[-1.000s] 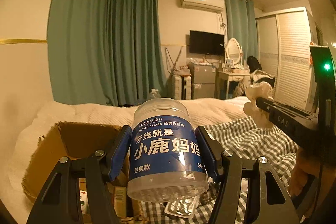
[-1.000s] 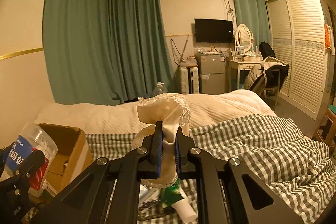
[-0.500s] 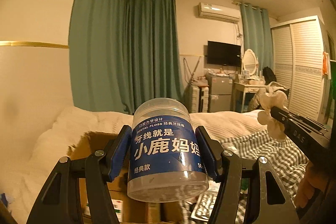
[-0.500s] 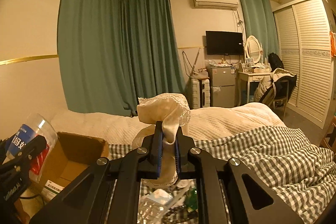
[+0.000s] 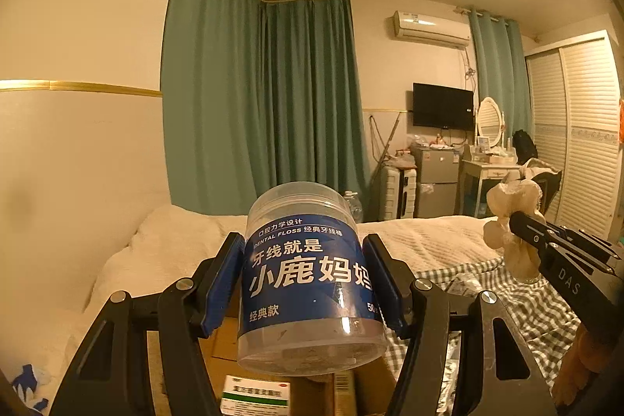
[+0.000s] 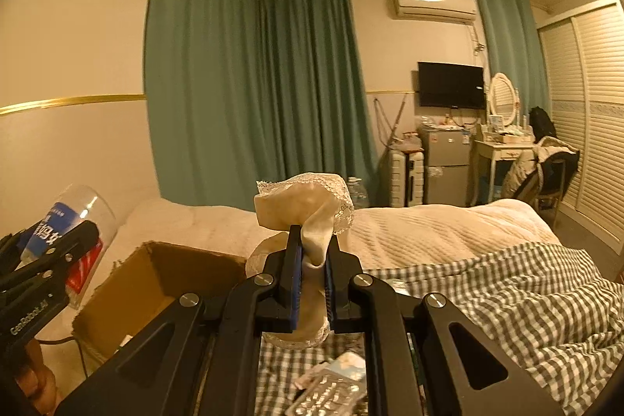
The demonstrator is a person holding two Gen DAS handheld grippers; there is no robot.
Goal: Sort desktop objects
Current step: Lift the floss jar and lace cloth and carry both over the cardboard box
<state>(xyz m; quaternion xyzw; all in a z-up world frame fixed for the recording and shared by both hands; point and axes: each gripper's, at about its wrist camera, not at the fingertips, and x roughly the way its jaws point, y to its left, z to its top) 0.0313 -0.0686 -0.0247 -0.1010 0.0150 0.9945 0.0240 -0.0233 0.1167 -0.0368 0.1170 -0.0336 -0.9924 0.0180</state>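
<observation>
- The left tongs (image 5: 308,283) grip a clear jar (image 5: 308,271) with a blue dental-floss label, their blue pads (image 5: 220,283) pressed on both its sides. The jar stands upright, held in the air.
- The right tongs (image 6: 312,283) are closed tight on a cream lace-trimmed cloth (image 6: 312,205), which bunches above the pads and hangs below them.
- Directly below the jar lies an open cardboard box (image 6: 128,287) on the bed, with a green-and-white packet (image 5: 255,392) showing inside it. A second ago the box sat to the left of the jar in the left-hand view; now its floor is right beneath the jar, so both hands have swung left toward it.
- From the right-hand view the box is near left of the cloth, not yet under it. My reading is that the jar is about ready to be lowered in, while the cloth has a little further to travel.
- Below the right tongs, foil blister packs (image 6: 331,392) and other small things lie on the checked blanket (image 6: 526,299), so more sorting appears to remain.
- Further off, the cream bedspread (image 6: 429,229) runs back to the green curtains (image 6: 253,96).
- Farthest right stand a small fridge (image 6: 444,166), a wall television (image 6: 450,84) and a dressing table with an oval mirror (image 6: 503,96).
</observation>
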